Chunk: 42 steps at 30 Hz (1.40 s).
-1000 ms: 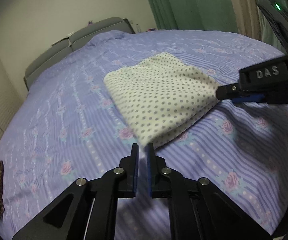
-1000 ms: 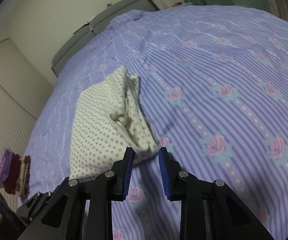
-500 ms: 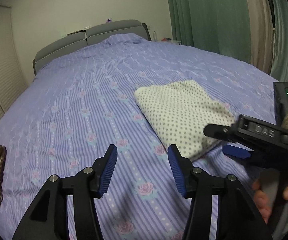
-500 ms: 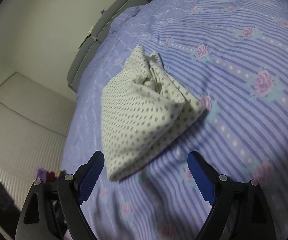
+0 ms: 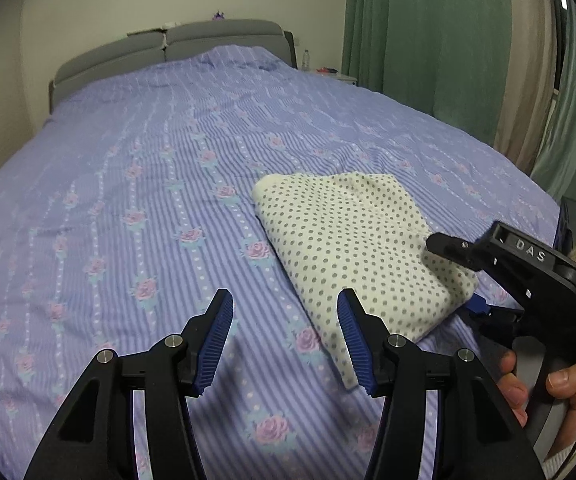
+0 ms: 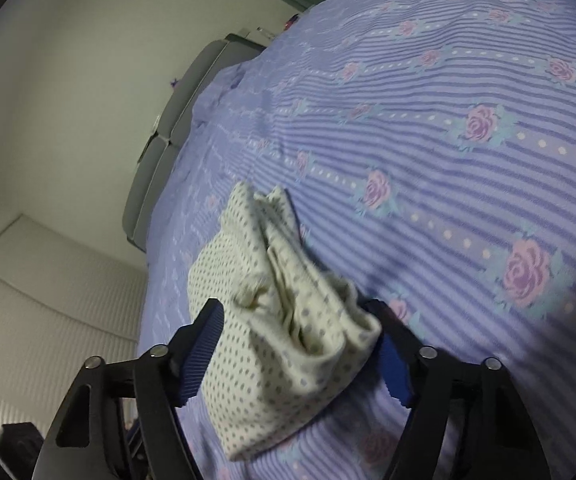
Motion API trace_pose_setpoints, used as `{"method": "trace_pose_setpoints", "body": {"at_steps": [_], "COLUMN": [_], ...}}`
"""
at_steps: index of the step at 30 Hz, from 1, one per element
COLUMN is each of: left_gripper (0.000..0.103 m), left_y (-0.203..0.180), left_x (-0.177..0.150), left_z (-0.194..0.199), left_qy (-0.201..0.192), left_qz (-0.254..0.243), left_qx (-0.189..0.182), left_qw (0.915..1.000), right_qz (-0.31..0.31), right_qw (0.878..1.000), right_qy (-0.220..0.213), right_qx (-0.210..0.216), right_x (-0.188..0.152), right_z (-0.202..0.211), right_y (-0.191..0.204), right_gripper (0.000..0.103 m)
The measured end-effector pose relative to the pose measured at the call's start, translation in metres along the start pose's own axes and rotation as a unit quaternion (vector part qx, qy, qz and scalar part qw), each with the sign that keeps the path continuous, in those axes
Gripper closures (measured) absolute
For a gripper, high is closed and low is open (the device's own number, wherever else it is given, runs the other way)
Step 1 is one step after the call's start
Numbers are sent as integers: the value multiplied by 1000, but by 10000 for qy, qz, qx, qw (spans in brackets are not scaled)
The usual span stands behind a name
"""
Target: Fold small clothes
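Note:
A folded cream cloth with grey dots (image 5: 348, 240) lies on the purple striped bedspread (image 5: 147, 200). My left gripper (image 5: 284, 300) is open above the bedspread, just left of the cloth's near corner, with nothing between its fingers. My right gripper (image 5: 458, 276) straddles the cloth's right end, one finger over it and the blue pad under it. In the right wrist view the bunched end of the cloth (image 6: 279, 360) fills the gap of the right gripper (image 6: 294, 312). Its jaws are closing, and I see no firm pinch.
A person's hand (image 5: 560, 384) holds the right gripper's handle at the lower right. A grey headboard (image 5: 167, 44) closes off the far end of the bed. Green curtains (image 5: 428, 40) hang on the right, with a small nightstand (image 5: 344, 76) beside them.
My left gripper let go of the cloth's near corner, opened and drew back to the left. The right gripper opened wide, rolled and came around the cloth's end.

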<state>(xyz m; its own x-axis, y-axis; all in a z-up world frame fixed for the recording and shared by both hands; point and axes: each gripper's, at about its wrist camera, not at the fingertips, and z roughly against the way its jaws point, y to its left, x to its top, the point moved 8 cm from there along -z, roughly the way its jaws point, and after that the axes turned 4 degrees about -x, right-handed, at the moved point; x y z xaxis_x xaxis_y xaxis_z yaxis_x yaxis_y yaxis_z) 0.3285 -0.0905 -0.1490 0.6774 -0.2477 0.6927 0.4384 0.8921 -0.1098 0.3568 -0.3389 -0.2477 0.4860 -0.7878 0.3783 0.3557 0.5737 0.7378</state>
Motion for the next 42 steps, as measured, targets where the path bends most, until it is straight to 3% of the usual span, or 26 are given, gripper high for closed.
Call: {"method": "trace_pose_setpoints", "body": {"at_steps": [10,22,26,28,31,38,42], "left_gripper": [44,40,42,58,72,75,75], "left_y": [2,9,-3,-8,-17,-35,-36], "left_x": [9,21,19,18,25,51,58], "left_z": [-47,-98,-101,-100,-87,-44,-16], "left_qy": [577,1187,1245,1230,1057,561,401], "left_qz": [443,1518,1227,1011,671,-205,-363], "left_qx": [-969,-1976,-1786,-1634,-1462,-1082,-973], "left_qw": [9926,9612,9683,9736,9813,9923,9938], "right_qz": [-66,163,283,355,510,812,1070], "right_qw": [9999,9998,9995,9991,9983,9965,9940], "right_qy": [24,74,80,75,65,-44,-161], "right_qx": [114,-15,-129,-197,-268,-199,-142], "right_x": [3,-2,-1,0,-1,0,0], "right_z": [-2,2,1,0,2,22,43], "right_y": [-10,-18,-13,-8,0,21,38], "right_gripper": [64,69,70,71,74,77,77]}}
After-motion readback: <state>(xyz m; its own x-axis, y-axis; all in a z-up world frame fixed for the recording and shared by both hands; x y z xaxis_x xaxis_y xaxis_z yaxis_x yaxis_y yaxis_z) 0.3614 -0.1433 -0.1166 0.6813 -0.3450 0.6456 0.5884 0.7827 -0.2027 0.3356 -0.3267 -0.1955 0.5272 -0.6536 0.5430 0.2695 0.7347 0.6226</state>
